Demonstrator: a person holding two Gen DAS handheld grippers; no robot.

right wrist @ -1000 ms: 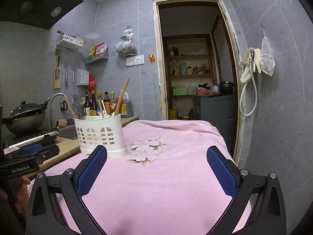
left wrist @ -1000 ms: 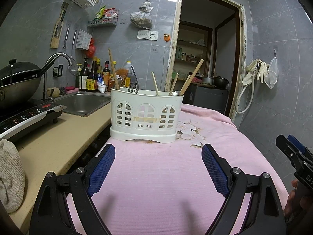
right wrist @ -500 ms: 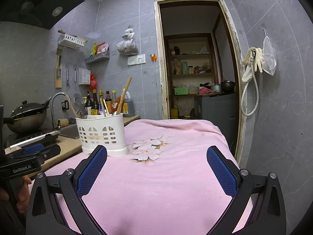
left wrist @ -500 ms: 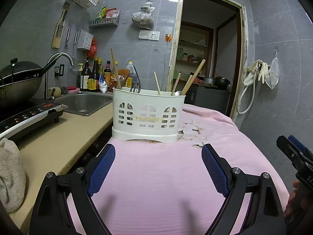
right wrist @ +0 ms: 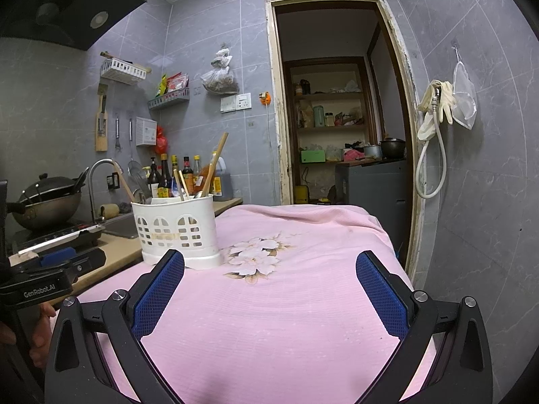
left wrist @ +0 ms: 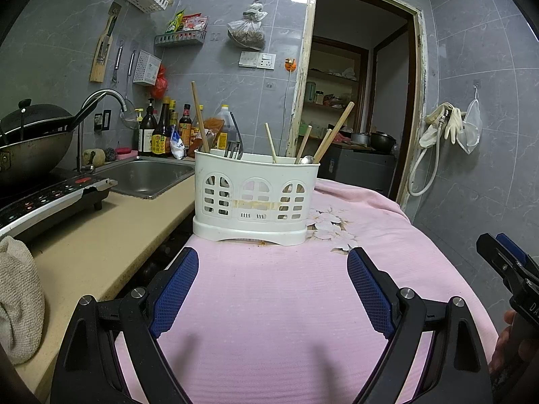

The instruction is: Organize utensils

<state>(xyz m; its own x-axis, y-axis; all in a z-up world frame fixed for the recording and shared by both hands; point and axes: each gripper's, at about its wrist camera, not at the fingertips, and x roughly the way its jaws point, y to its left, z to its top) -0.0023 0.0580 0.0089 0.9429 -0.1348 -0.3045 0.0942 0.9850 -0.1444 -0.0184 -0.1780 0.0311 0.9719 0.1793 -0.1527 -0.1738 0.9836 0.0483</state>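
Pink cloth (left wrist: 286, 306) fills mid-frame; the caddy (left wrist: 254, 198) stands dead ahead of the left gripper (left wrist: 273, 286), nearer than the right gripper (right wrist: 269, 289). Both gape, empty.

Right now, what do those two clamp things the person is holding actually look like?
Both match: the left tool and the right tool have black angular plastic frames with silver bolts, and two fingers lined with textured blue pads. The left one's body reads "GenRobot.AI" in white. No cables or sleeves show.

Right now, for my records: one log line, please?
left gripper: open, empty | right gripper: open, empty | utensil caddy: upright on pink cloth, untouched
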